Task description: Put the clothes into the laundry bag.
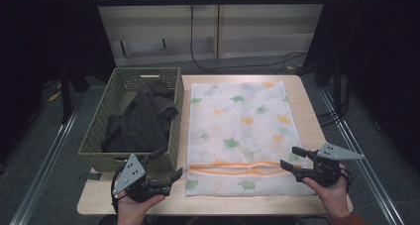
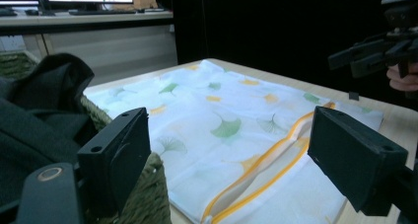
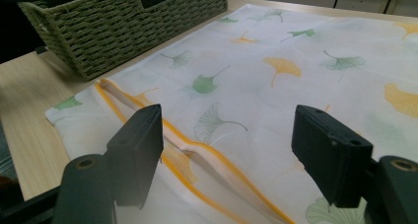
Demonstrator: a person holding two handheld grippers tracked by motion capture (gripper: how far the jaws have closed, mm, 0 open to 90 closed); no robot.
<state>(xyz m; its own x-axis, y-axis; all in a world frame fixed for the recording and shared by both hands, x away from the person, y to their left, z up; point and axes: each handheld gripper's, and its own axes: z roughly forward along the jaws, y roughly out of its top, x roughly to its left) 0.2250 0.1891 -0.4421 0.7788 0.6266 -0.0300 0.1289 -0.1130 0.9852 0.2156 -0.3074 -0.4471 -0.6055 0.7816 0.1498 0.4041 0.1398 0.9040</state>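
White ginkgo-print bag [image 1: 240, 136], orange zipper [image 1: 237, 168], flat on the table [image 1: 307, 116]; no readable labels. Left gripper [image 1: 169, 164] and right gripper [image 1: 291, 158] both spread wide, holding nothing.

Pale wooden tabletop [image 1: 301, 93] seen from above, lit at its centre. A white mesh laundry bag [image 1: 240, 131] printed with green and orange ginkgo leaves lies flat across the middle and right of the tabletop, its orange zipper [image 1: 237, 168] running crosswise near the front edge. Just beside the bag's left edge stands a green woven basket [image 1: 110, 106] on the left part of the tabletop, holding dark clothing [image 1: 141, 120]. A bare strip of wood shows along the front.
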